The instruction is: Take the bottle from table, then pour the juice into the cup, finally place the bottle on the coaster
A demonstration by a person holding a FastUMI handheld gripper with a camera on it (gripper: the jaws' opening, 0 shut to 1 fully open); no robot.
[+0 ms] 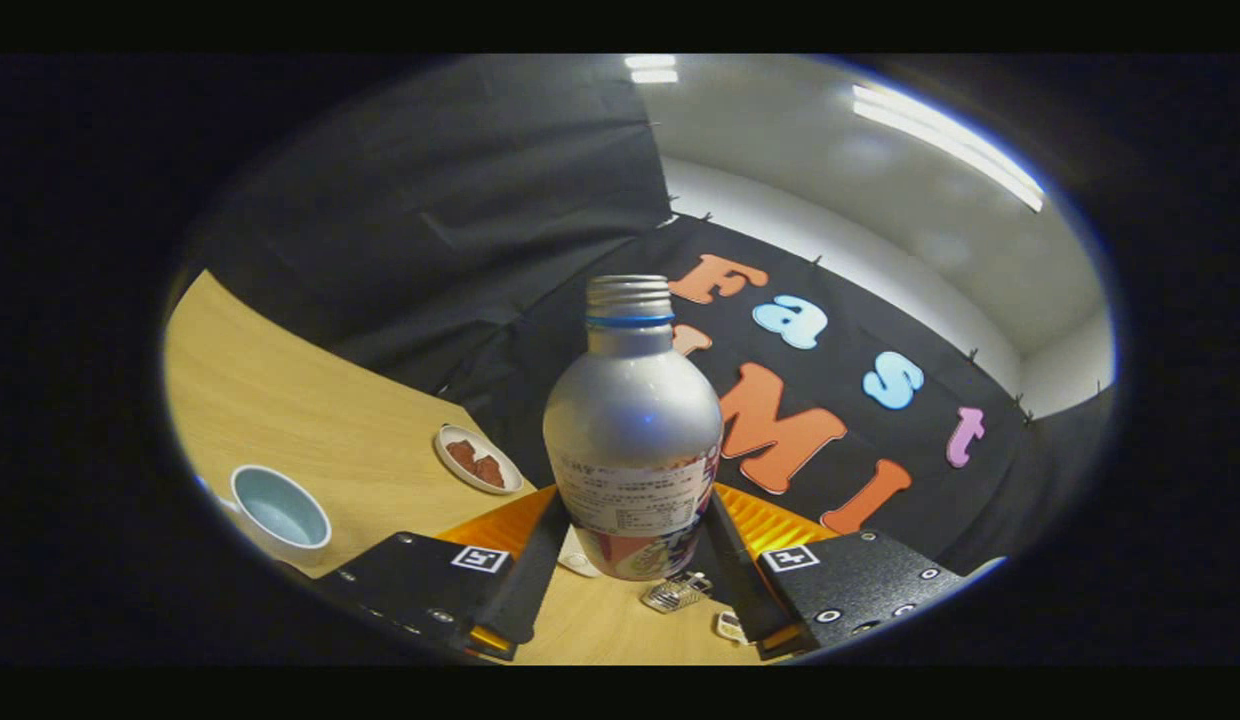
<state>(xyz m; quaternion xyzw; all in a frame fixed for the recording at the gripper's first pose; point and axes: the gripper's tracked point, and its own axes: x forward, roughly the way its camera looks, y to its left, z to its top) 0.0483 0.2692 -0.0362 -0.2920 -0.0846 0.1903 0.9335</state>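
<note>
- lower left of the frame: a white cup (278, 512) with a pale blue inside stands on the wooden table (310, 420), well to the left of the gripper's left finger.
- left of centre, a little higher: a small white dish (477, 459) holding reddish-brown pieces lies on the table, between the cup and the bottle.
- centre: the silver bottle (632, 430) is held tilted with the whole view, its ridged neck open at the top with a blue ring just under it, a printed label around its lower body; its base hangs clear above the table.
- bottom centre: the gripper (635, 545) is clamped on the bottle, both fingers pressing the labelled lower part from either side.
- just below the bottle's base: a small shiny metal object (677, 592) lies on the table; what it is cannot be told.
</note>
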